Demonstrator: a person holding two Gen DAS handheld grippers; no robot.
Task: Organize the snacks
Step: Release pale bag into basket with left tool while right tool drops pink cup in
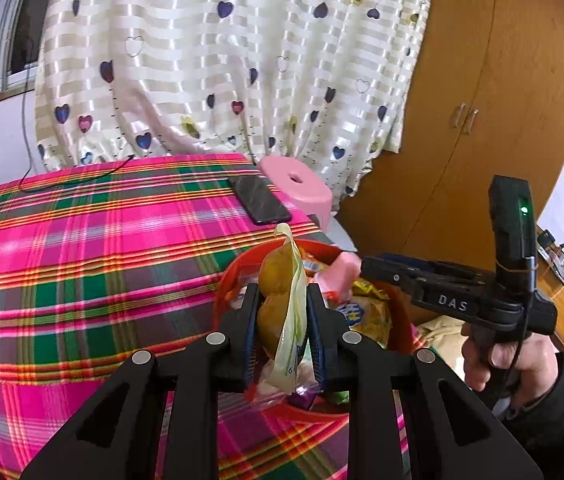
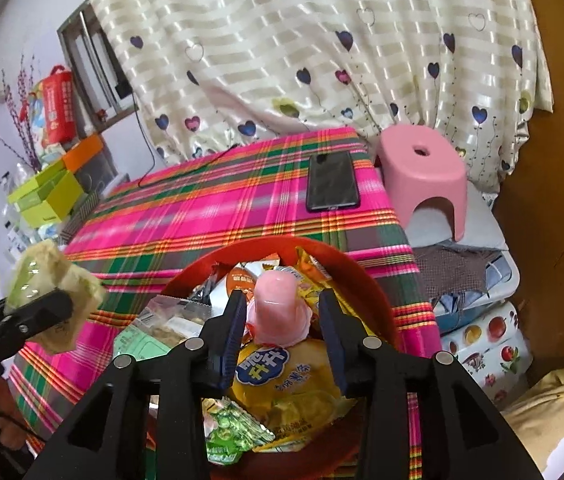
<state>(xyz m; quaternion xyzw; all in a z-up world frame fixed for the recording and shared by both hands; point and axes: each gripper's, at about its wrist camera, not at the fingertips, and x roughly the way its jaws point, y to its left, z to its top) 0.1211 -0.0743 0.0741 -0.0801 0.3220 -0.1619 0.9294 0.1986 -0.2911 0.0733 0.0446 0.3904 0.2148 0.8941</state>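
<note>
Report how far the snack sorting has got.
Done: nothing is laid out on the plaid tablecloth yet. In hand: the left gripper holds a green-and-clear snack pack; the right gripper is open around a pink jelly cup. Left: the red basket remains full.

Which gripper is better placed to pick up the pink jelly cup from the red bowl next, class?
Right. The right gripper is open astride the pink jelly cup in the red bowl; the left gripper is shut on a clear snack packet.

Black tool (image 1: pixel 282 300), blue pads (image 1: pixel 250 332), silver screws, dark sleeve (image 1: pixel 553 420)
</note>
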